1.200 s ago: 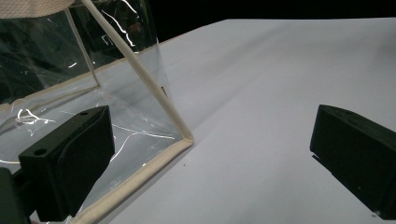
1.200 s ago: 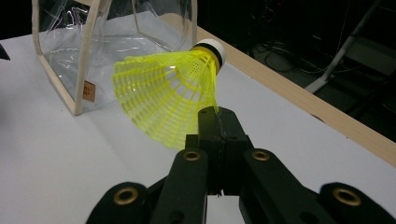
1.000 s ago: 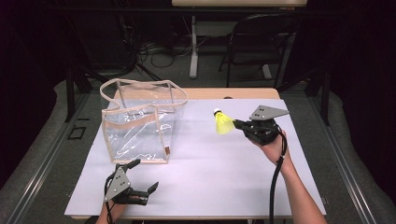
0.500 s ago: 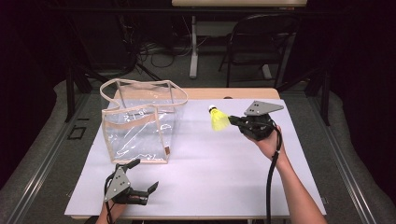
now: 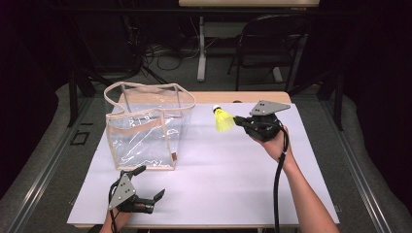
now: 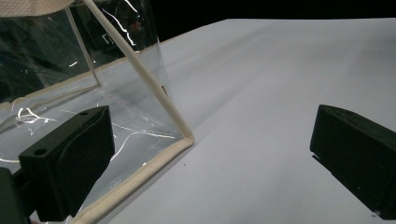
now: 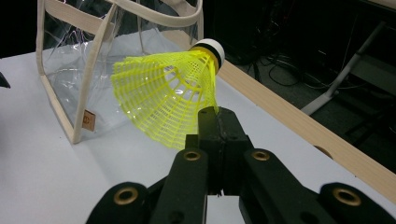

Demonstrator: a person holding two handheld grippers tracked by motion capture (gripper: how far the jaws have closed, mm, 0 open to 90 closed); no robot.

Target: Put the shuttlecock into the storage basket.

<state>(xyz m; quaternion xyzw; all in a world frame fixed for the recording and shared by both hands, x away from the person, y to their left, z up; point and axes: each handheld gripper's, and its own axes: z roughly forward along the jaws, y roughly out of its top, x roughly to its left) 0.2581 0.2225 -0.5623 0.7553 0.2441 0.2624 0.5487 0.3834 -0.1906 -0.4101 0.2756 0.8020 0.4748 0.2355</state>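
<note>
While the right gripper (image 5: pixel 237 120) pinched the rim of a yellow shuttlecock's (image 5: pixel 223 119) mesh skirt between closed jaws, the shuttlecock hung clear of the white table (image 5: pixel 233 184), to the right of a clear plastic tote bag (image 5: pixel 145 128) and well apart from it. That bag stood upright, open-topped and seemingly empty. Beside its near corner, low at the table's front edge, the left gripper (image 5: pixel 148 184) rested with jaws spread wide, holding nothing. Pick-up appeared complete; carrying across and release into the bag seemingly remained.
</note>
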